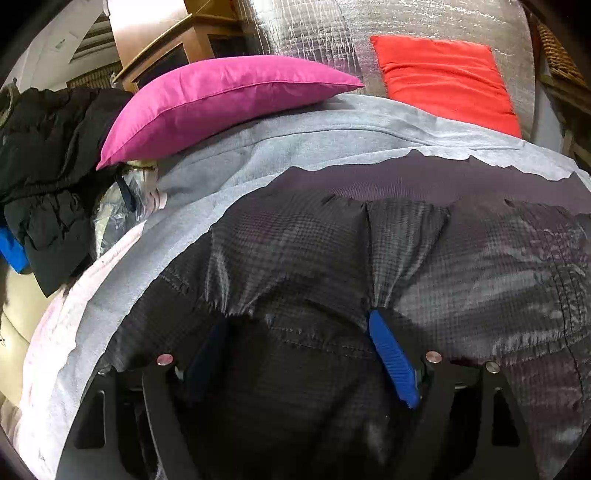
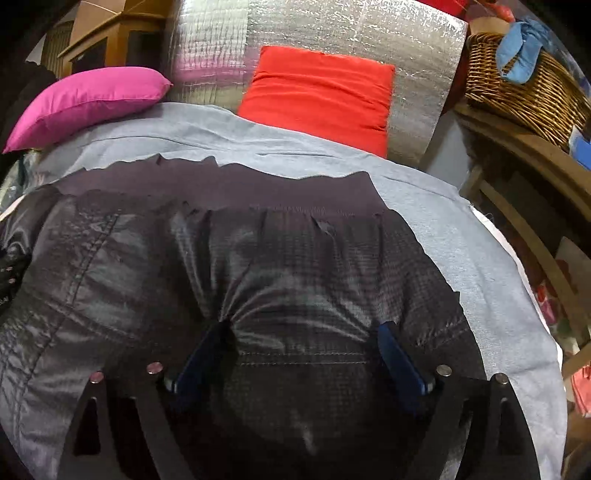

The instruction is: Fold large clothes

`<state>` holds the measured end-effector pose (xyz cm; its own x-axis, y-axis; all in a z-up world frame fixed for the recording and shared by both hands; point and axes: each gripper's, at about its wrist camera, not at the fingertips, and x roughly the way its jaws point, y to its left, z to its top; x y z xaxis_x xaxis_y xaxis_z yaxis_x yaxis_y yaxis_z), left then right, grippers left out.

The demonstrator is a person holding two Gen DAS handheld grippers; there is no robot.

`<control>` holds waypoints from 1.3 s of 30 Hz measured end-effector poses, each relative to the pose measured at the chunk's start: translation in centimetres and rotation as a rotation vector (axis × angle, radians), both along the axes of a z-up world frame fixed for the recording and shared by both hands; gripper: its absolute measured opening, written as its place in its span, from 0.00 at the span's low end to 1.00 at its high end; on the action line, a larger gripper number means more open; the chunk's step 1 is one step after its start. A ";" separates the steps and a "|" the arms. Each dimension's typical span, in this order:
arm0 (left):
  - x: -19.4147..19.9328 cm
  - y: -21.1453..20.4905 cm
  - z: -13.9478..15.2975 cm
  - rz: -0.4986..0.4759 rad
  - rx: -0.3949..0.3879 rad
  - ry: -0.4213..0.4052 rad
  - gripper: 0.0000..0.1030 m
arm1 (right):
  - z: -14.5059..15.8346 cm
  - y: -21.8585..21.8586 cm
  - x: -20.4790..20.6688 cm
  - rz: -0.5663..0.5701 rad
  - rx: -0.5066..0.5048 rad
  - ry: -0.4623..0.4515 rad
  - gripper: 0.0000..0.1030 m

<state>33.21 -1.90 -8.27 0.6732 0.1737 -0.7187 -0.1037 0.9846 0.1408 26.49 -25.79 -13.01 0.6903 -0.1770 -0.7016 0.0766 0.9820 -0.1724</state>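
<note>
The dark ripstop jacket (image 1: 461, 258) lies spread on the grey sheet (image 1: 229, 162) that covers the bed, its ribbed hem (image 1: 424, 173) at the far edge, with the pink pillow (image 1: 221, 99) and the red cushion (image 1: 447, 81) beyond it against the silver foil panel (image 1: 325, 33). Main risk: the shell fabric looks slick and puffy, so if you lift or drag with only a thin bunch of it between the pads it may slide out and the fold will collapse unevenly. A second risk is catching the sheet under the jacket with a fingertip, which would pull the bedding along with the fold. A third: your 2 grippers sit at the near side of the same panel, so unequal travel would skew the crease. Your left gripper (image 1: 303, 321) has its jaws spread wide; the right-hand blue pad (image 1: 391, 354) presses into a gather of fabric, while the left-hand pad is mostly buried under the cloth, and nothing is pinched between them. Your right gripper (image 2: 303, 328) is likewise spread wide, both blue pads (image 2: 399, 362) dug into the jacket surface with fabric bulging between them, wrinkles radiating from the left-hand tip; it touches the jacket but does not clamp it. A black garment (image 1: 44, 173) is heaped at the far left, well apart from the jacket.
</note>
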 end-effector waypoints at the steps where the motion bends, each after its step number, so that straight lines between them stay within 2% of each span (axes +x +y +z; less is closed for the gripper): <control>1: -0.3 -0.4 0.0 0.001 0.000 -0.001 0.79 | 0.0 -0.1 0.1 -0.002 0.009 0.001 0.87; 5: -0.2 -0.5 -0.1 0.006 0.016 0.005 0.79 | 0.2 -0.1 0.2 -0.006 0.014 0.011 0.88; 8: -0.5 0.5 1.7 -0.002 -0.061 0.050 0.78 | 1.8 -0.3 0.9 -0.034 0.067 0.057 0.88; 9: -1.0 0.9 2.5 0.002 -0.087 0.046 0.78 | 2.8 -0.5 0.8 -0.047 0.076 0.041 0.88; 12: -4.3 1.5 6.4 0.017 -0.136 -0.074 0.79 | 7.7 0.3 -3.5 -0.024 0.099 -0.134 0.89; 15: -7.2 0.9 8.6 -0.002 -0.194 -0.112 0.79 | 9.4 1.7 -7.4 -0.007 0.137 -0.210 0.90; 17: -9.0 0.0 9.0 -0.020 -0.224 -0.119 0.79 | 9.1 2.8 -9.4 0.002 0.155 -0.229 0.90; 19: -10.1 -1.0 8.5 -0.036 -0.229 -0.109 0.79 | 7.8 3.7 -10.5 0.002 0.131 -0.224 0.90; 23: -10.9 -2.8 5.9 -0.073 -0.207 -0.044 0.79 | 3.7 4.3 -10.5 -0.009 0.089 -0.134 0.90; 27: -10.6 -3.5 3.5 -0.077 -0.190 0.015 0.79 | 1.3 3.4 -10.2 -0.034 0.092 -0.077 0.90; 32: -10.1 -3.4 1.9 -0.074 -0.208 0.055 0.80 | 0.7 3.2 -9.7 -0.043 0.083 -0.056 0.92; 39: -10.1 -3.3 1.2 -0.100 -0.188 0.051 0.82 | 0.2 2.7 -9.0 -0.044 0.082 -0.035 0.95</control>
